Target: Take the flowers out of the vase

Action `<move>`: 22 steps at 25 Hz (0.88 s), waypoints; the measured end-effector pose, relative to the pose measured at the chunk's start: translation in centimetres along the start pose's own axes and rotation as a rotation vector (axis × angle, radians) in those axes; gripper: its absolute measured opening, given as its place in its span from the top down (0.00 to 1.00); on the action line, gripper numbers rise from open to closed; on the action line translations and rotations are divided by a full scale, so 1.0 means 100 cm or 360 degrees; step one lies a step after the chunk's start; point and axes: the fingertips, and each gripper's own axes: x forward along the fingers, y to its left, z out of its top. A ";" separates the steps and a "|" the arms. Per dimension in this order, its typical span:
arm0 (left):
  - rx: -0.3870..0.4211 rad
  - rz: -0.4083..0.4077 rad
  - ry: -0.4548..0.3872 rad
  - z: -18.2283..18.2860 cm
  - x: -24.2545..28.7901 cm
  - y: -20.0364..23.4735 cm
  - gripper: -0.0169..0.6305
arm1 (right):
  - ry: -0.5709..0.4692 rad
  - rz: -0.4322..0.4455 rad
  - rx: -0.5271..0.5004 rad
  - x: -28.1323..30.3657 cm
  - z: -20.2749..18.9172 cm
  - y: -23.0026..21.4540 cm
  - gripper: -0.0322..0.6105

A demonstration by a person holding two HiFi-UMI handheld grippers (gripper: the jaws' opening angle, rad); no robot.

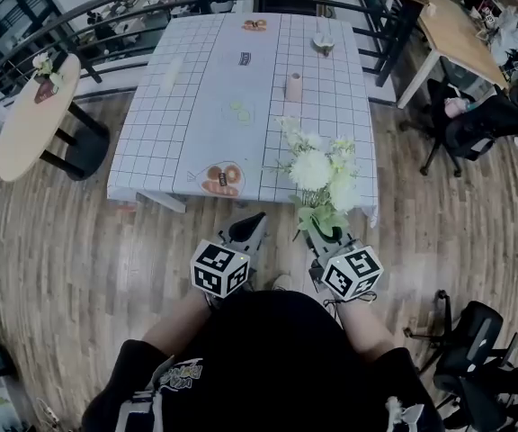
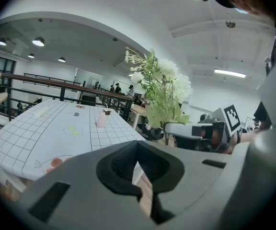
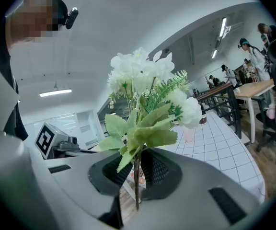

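Note:
A bunch of white flowers with green leaves [image 1: 318,175] stands up from my right gripper [image 1: 320,234], which is shut on its thin stems. The stems [image 3: 136,178] run between the right jaws, and the blooms [image 3: 145,80] rise above them. The bunch [image 2: 159,87] and the right gripper [image 2: 200,130] also show in the left gripper view. A small pink vase [image 1: 293,86] stands far off on the white grid-cloth table [image 1: 205,142], with no flowers in it. My left gripper [image 1: 249,228] is shut and empty, beside the right one, before the table's near edge.
On the cloth are a small bowl [image 1: 323,41] at the far right and a fish drawing [image 1: 220,179] near the front edge. A round wooden table [image 1: 30,124] stands at left. Office chairs [image 1: 475,124] and a wooden desk [image 1: 461,34] are at right, a railing behind.

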 end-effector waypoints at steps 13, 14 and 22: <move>0.0017 -0.0010 0.0021 0.001 0.001 0.000 0.96 | -0.0005 -0.0004 0.0029 0.003 -0.002 0.000 0.86; 0.0015 -0.0007 0.0021 0.001 0.001 0.002 0.96 | -0.0005 -0.0004 0.0031 0.004 -0.002 0.000 0.86; 0.0004 0.0003 0.0015 0.003 0.000 0.010 0.96 | 0.0003 0.0004 0.0027 0.011 -0.002 0.001 0.86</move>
